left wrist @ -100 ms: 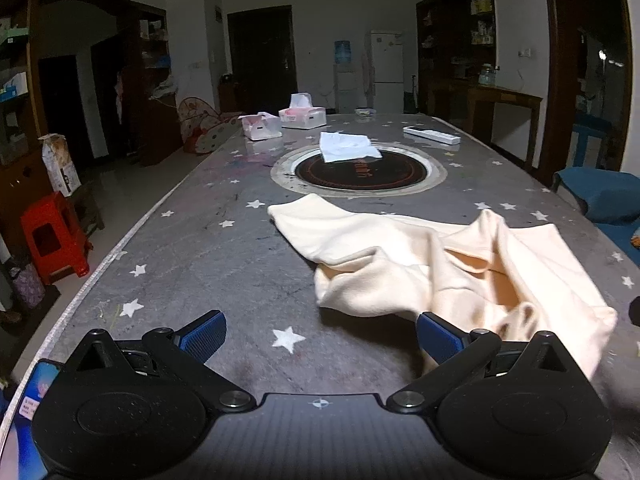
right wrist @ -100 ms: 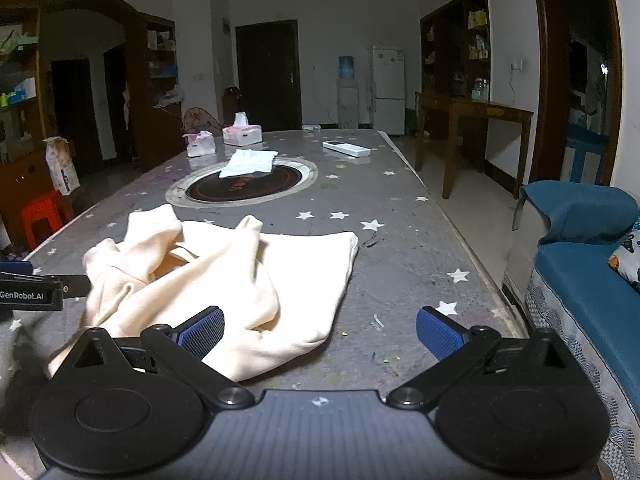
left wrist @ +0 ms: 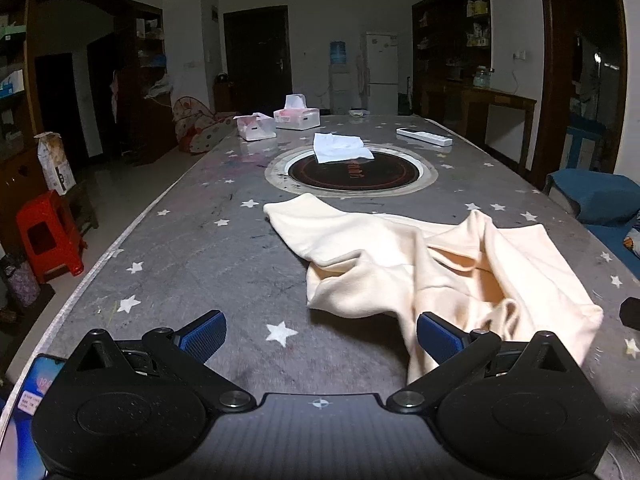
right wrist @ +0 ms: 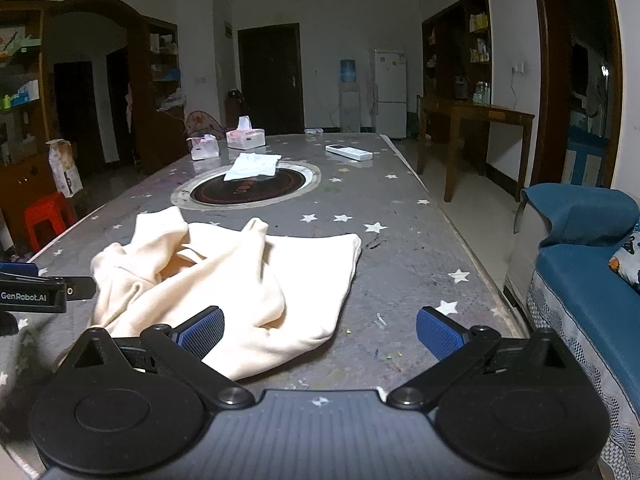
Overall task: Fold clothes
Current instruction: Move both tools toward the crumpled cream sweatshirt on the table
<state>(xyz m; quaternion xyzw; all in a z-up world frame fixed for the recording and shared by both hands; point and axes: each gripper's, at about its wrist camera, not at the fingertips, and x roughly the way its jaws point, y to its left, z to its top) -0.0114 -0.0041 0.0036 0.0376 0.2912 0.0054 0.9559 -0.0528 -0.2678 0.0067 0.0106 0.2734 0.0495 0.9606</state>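
Observation:
A cream garment point(left wrist: 432, 268) lies crumpled on the grey star-patterned table point(left wrist: 200, 264); in the right wrist view the same garment point(right wrist: 240, 276) spreads left of centre. My left gripper point(left wrist: 320, 336) is open near the table's front edge, its right pad by the garment's near hem, holding nothing. My right gripper point(right wrist: 318, 330) is open too, its left pad over the garment's near edge, nothing between its fingers. The left gripper's body point(right wrist: 36, 292) shows at the left edge of the right wrist view.
A round black hotplate point(left wrist: 352, 172) with a folded white cloth point(left wrist: 340, 148) sits mid-table. Two tissue boxes point(left wrist: 296, 116) and a white remote point(left wrist: 424, 136) lie at the far end. A blue sofa point(right wrist: 592, 280) stands right, a red stool point(left wrist: 48, 236) left. A phone point(left wrist: 28, 400) lies at the near-left corner.

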